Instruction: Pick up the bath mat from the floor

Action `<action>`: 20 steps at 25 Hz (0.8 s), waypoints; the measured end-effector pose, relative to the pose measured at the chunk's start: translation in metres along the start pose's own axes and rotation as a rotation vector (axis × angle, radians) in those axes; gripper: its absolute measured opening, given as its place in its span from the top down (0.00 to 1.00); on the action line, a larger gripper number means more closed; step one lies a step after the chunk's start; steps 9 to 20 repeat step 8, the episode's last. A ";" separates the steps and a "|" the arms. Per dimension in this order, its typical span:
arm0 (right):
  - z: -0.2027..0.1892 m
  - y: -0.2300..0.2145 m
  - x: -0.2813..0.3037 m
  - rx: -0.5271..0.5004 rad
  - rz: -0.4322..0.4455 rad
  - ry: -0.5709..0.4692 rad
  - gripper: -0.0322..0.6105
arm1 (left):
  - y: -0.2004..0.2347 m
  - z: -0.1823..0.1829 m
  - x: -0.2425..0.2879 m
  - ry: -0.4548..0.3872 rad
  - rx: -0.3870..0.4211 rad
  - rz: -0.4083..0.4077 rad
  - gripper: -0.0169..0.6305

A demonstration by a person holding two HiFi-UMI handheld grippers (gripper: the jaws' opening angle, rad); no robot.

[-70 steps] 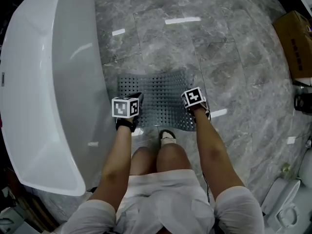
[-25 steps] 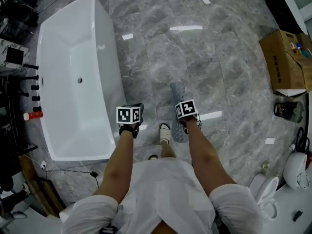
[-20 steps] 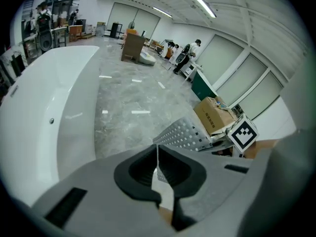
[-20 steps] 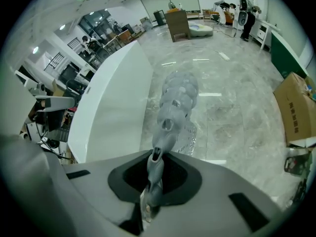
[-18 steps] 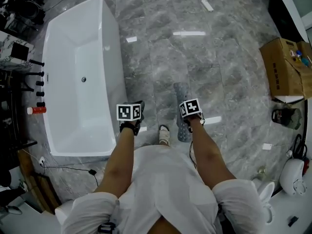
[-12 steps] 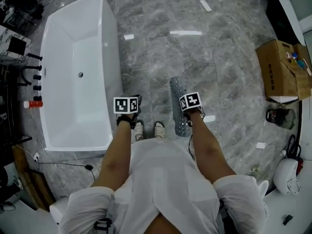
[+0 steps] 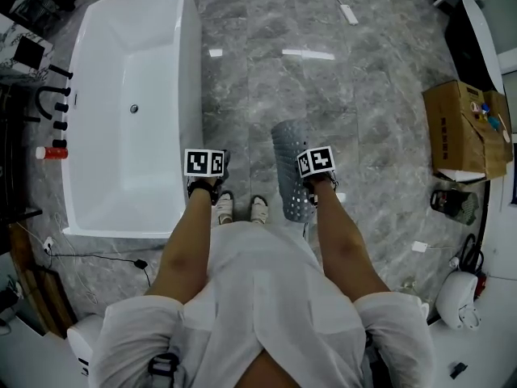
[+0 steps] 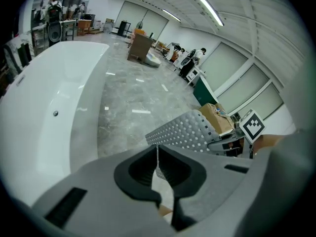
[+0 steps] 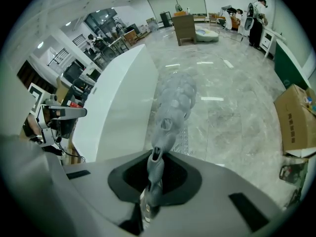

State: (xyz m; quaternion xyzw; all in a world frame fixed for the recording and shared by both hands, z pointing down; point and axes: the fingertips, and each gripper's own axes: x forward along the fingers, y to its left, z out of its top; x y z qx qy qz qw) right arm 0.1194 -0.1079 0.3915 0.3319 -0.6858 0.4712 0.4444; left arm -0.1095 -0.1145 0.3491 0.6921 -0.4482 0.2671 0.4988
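The grey perforated bath mat hangs as a narrow, folded strip from my right gripper, above the marble floor. In the right gripper view the jaws are shut on the mat's edge and the mat trails away below them. My left gripper is apart from the mat, over the floor beside the bathtub. In the left gripper view its jaws look shut with nothing between the pads. Behind them the mat hangs from the right gripper.
A white bathtub fills the left, with black taps and a red bottle beyond it. The person's feet stand between the grippers. A cardboard box stands at the right. A cable lies at the near left.
The mat lay flat with both grippers at its near edge. Now it hangs from the right gripper only. Over the last second both grippers rose and the mat lifted with the right one.
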 end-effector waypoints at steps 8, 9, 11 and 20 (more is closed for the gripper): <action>0.014 0.020 0.011 0.005 0.027 0.004 0.88 | 0.019 0.003 -0.002 0.007 -0.020 -0.008 0.95; 0.014 0.020 0.011 0.005 0.027 0.004 0.88 | 0.019 0.003 -0.002 0.007 -0.020 -0.008 0.95; 0.014 0.020 0.011 0.005 0.027 0.004 0.88 | 0.019 0.003 -0.002 0.007 -0.020 -0.008 0.95; 0.014 0.020 0.011 0.005 0.027 0.004 0.88 | 0.019 0.003 -0.002 0.007 -0.020 -0.008 0.95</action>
